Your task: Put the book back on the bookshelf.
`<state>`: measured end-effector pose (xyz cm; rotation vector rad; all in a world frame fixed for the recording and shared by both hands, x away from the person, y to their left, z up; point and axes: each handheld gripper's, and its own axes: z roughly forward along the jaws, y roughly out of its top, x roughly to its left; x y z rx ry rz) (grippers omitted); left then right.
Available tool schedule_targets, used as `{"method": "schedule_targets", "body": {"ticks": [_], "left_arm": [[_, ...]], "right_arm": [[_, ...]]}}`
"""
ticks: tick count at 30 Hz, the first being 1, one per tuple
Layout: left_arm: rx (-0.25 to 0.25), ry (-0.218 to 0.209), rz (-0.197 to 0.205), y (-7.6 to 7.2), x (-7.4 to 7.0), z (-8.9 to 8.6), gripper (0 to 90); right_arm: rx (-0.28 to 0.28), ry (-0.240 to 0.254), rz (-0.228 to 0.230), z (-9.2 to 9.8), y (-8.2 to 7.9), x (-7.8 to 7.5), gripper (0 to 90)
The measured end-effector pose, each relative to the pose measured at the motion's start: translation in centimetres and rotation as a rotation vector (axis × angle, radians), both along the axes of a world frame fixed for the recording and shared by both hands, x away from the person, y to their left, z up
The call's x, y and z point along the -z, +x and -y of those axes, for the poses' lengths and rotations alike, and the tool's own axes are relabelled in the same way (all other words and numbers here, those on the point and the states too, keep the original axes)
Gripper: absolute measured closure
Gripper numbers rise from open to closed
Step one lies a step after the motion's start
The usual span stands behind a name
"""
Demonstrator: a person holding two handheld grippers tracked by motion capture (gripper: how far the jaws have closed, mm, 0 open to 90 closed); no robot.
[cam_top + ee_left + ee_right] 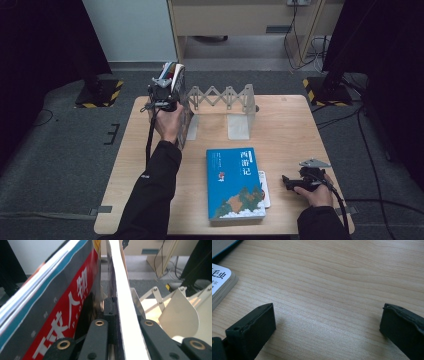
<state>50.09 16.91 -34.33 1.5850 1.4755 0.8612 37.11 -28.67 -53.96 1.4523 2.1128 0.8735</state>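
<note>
My left gripper (162, 92) is raised at the table's back left, at the left end of a grey folding book rack (225, 97). In the left gripper view my left gripper (124, 322) is shut on a thin upright book (122, 290) with a white page edge. A magazine with a red and grey cover (62, 302) leans right beside it. The upright books (175, 75) stand against the rack's left plate. My right gripper (295, 182) rests low at the front right, and the right gripper view has it open (327, 315) over bare wood.
A blue book (235, 182) lies flat at the front middle of the wooden table (290, 125), on top of a smaller white book (265, 189) whose corner (219, 282) lies left of my right gripper. The rack's pale right plate (180, 312) stands beyond the held book.
</note>
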Motion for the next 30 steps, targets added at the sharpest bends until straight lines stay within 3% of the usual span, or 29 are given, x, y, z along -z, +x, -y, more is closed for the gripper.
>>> {"method": "schedule_targets", "body": {"ticks": [2,4,5,8,12,17,21,23,30], "left_arm": [[-0.008,0.001,0.010,0.1,0.1,0.0,82.1],[-0.014,0.030,0.018,0.1,0.1,0.2,82.1],[-0.013,0.052,0.013,0.0,0.0,0.2,82.1],[-0.014,0.067,-0.001,0.0,-0.2,0.1,82.0],[-0.020,0.055,-0.022,0.1,0.2,-0.4,81.9],[-0.015,0.067,-0.012,-0.1,0.4,-0.3,81.6],[0.002,0.069,0.027,-0.6,0.7,-0.1,78.0],[0.010,0.067,0.036,-0.9,0.7,0.0,72.5],[0.032,0.056,0.064,-2.8,0.7,-0.4,66.5]], "right_arm": [[0.000,0.000,0.000,0.0,0.0,0.0,0.4],[0.000,0.000,0.000,0.0,0.0,0.0,0.4],[0.000,0.000,0.000,0.0,0.0,0.0,0.4],[-0.002,-0.001,-0.001,0.0,0.0,0.0,0.4],[-0.002,0.000,-0.002,0.0,0.0,0.0,0.4],[-0.002,0.000,-0.003,0.0,0.0,0.0,0.4],[-0.003,0.000,-0.005,0.0,0.0,0.0,0.4],[-0.003,0.000,-0.005,0.0,0.0,0.0,0.4],[-0.002,0.000,-0.002,0.0,0.0,0.0,0.4]]}}
